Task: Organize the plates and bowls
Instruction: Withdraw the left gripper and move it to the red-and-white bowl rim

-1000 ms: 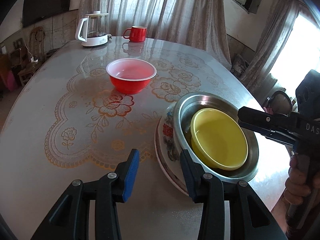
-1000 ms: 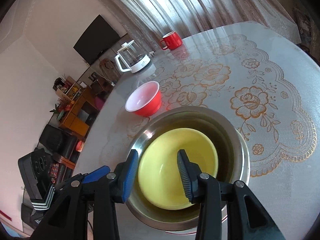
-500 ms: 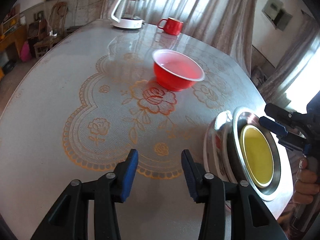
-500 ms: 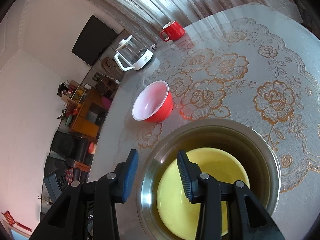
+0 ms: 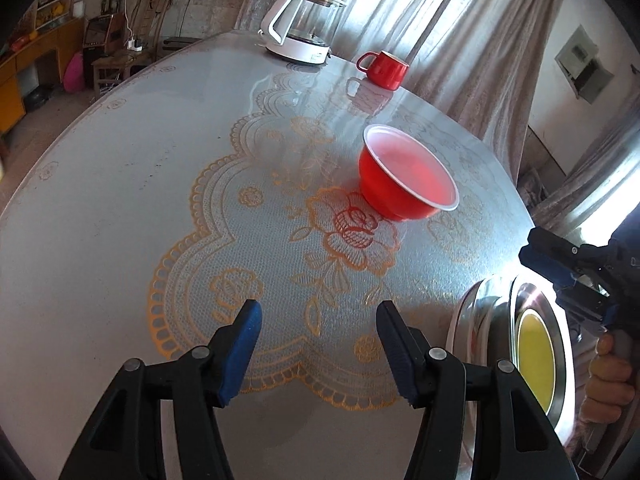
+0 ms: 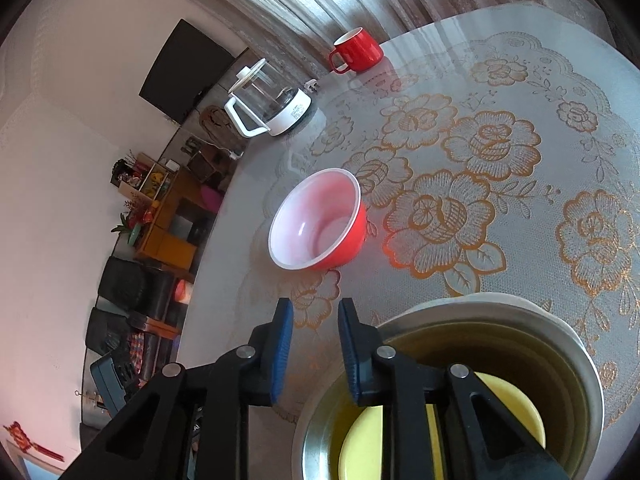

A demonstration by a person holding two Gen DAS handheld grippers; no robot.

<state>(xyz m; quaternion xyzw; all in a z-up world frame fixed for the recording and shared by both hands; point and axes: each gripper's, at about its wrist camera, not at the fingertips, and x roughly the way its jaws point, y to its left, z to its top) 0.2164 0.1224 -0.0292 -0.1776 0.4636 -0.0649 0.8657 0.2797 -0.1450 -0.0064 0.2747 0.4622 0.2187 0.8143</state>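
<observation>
One bowl left out — the red bowl.

The left gripper has been opening, empty, to grab it; the right gripper, also empty, has been closing beside the nested yellow bowl.

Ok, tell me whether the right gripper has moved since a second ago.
Yes. The right gripper has backed off the yellow bowl toward the steel bowl's near rim, its empty jaws just closing.
</observation>
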